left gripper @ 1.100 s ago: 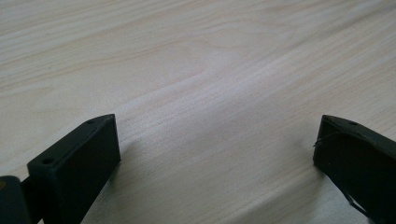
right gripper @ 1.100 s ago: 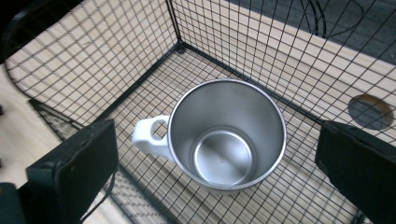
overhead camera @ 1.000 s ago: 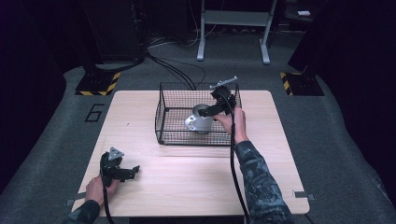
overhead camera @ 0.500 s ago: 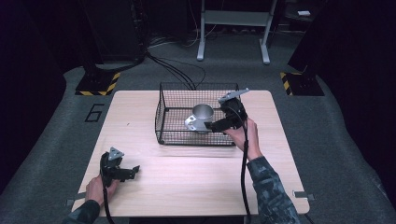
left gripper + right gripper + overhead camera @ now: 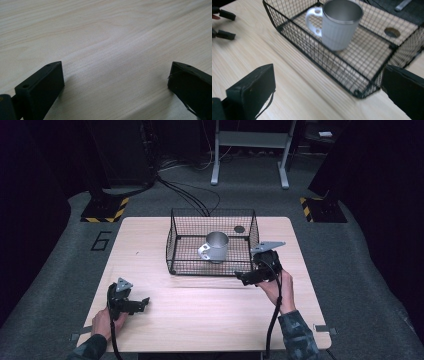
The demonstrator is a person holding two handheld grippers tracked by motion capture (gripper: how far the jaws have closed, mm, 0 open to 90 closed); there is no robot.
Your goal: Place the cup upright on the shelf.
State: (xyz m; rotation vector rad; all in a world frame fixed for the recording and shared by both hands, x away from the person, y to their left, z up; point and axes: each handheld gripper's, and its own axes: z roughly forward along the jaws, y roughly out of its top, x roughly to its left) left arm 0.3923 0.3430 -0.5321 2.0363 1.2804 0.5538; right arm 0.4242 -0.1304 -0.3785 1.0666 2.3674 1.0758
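Observation:
A grey metal mug [image 5: 216,247] [image 5: 338,23] with a white handle stands upright inside a black wire basket [image 5: 172,240] [image 5: 287,27] at the table's middle back. My right gripper [image 5: 242,277] [image 5: 328,100] hovers open just outside the basket's front right corner, with nothing between its jaws. Low over the bare wood at the front left, my left gripper [image 5: 142,303] [image 5: 116,82] is open and empty as well.
The wooden table [image 5: 200,315] has free room in front of the basket. A round hole [image 5: 239,229] [image 5: 392,32] in the tabletop lies under the basket's back right. Cables and a metal stand [image 5: 250,150] are on the dark floor behind.
My right gripper has withdrawn from the basket, moving toward the front and down to the table's right side, leaving the mug standing inside. The left gripper has stayed put.

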